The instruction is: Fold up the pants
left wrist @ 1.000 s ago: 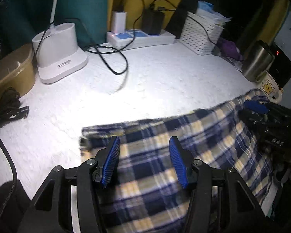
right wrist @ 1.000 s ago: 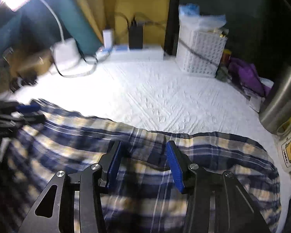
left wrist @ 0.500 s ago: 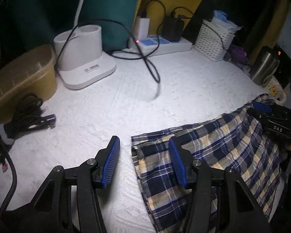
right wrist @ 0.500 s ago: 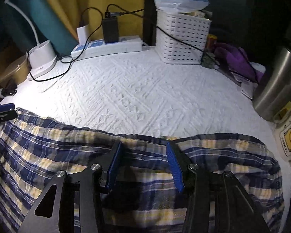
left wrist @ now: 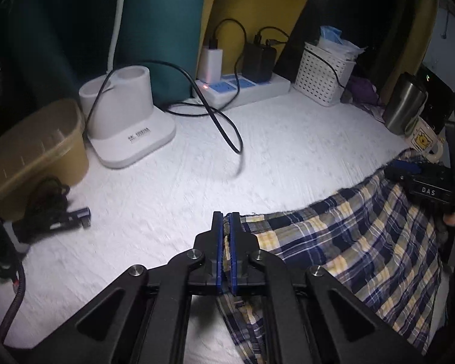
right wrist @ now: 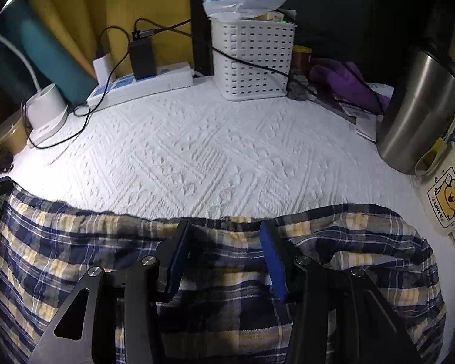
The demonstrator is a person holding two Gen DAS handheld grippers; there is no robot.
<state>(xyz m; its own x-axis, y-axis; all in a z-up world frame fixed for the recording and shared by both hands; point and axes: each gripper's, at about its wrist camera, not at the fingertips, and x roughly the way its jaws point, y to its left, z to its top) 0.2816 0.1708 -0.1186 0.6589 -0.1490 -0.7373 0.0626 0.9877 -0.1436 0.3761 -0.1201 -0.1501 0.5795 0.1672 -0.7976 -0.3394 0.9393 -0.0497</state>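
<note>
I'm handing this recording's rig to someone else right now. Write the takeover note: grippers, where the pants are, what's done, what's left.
Left gripper: jaws shut on the left end of the plaid pants, at the far corner of their edge.
Right gripper: jaws partly open over the pants' far edge; whether cloth is pinched cannot be told.
Pants: spread along the near side of the white textured table cover, hanging off the front.
Done: left corner gripped.
Left: secure the right side, then make the folds; no fold is visible yet.
</note>
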